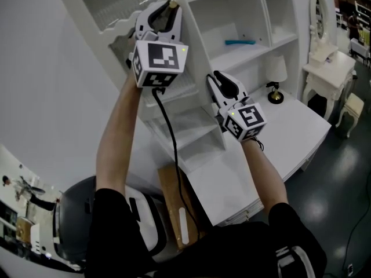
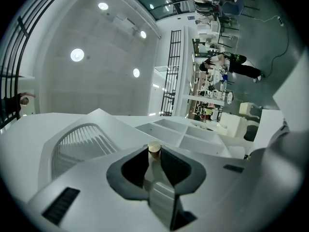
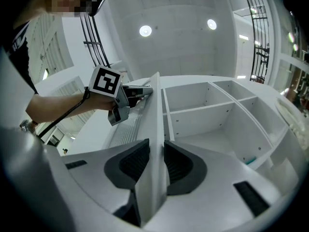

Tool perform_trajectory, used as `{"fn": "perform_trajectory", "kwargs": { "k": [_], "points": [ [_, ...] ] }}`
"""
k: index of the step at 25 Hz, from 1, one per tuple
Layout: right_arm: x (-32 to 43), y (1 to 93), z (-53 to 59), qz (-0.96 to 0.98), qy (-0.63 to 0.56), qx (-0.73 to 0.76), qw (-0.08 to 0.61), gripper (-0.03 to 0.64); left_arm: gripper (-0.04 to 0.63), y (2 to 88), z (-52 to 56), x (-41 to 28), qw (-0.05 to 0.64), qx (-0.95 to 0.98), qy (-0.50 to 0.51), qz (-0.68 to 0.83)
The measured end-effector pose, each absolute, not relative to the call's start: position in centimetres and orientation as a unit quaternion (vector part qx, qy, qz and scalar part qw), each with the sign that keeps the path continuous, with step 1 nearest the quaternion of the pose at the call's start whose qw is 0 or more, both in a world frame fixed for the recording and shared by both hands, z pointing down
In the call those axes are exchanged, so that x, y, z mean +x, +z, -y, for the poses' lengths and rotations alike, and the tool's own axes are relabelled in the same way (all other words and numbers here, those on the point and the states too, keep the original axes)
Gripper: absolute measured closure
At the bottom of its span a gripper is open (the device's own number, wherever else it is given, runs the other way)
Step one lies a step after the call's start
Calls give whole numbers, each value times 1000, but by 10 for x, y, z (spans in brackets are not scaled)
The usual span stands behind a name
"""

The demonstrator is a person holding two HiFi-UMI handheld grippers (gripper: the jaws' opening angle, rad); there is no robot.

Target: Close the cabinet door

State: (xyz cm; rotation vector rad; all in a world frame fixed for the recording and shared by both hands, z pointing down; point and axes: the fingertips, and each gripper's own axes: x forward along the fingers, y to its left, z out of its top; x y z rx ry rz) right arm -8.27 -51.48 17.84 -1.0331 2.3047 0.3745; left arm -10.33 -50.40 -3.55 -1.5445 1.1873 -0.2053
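Here, left gripper (image 2: 154, 153) pinches the door knob (image 2: 154, 147); right gripper (image 3: 156, 145) clamps the cabinet door (image 3: 155, 100) edge.

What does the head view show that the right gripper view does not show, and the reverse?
Only the head view: the lamp, the desk, the dressing table. Only the right gripper view: ceiling lights. Both: the left gripper, the cabinet door, the open shelves, the teal item.
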Motion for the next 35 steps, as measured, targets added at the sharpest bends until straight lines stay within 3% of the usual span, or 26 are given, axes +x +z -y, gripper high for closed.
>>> {"fn": "perform_trajectory", "kwargs": {
  "k": [10, 14, 17, 35],
  "points": [
    [-94, 193, 556, -854, 176, -439, 219, 523, 511, -23, 543, -115, 550, -658, -112, -501],
    [-99, 194, 566, -848, 180, -451, 212, 525, 516, -7, 554, -116, 563, -649, -149, -490],
    [-104, 195, 577, -844, 184, -459, 208, 526, 563, -12, 560, -123, 558, -644, -121, -510],
    [-131, 198, 627, -836, 188, -469, 214, 543, 566, -4, 611, -141, 565, -591, -199, -541]
  ]
}}
